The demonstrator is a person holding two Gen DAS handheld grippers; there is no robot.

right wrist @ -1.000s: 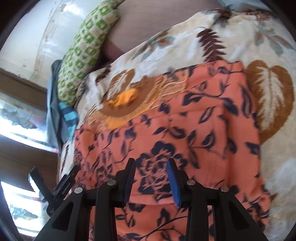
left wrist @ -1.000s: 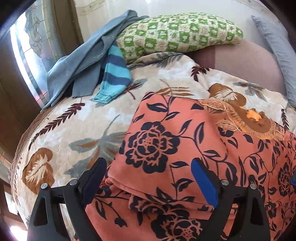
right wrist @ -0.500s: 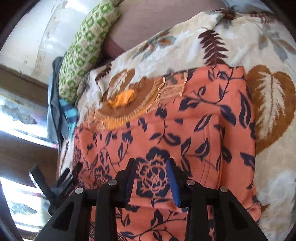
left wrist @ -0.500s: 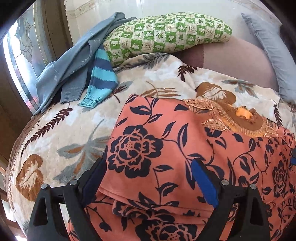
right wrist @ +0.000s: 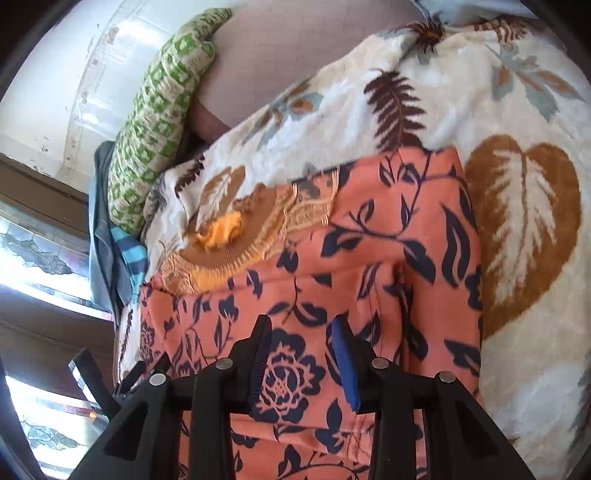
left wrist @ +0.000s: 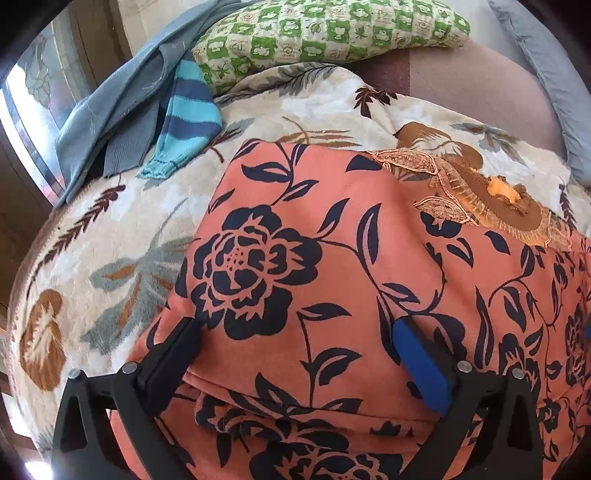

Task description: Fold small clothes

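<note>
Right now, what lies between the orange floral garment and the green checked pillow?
In the left wrist view, only the leaf-print blanket lies between the orange floral garment and the green checked pillow.

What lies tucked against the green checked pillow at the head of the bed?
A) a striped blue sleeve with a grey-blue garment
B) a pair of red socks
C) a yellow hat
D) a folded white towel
A: in the left wrist view, a striped blue sleeve and a grey-blue garment lie beside the green checked pillow.

Leaf-print blanket point(left wrist: 122, 236) under orange floral garment point(left wrist: 332, 258), striped knit point(left wrist: 188, 122), green checked pillow point(left wrist: 332, 33).
</note>
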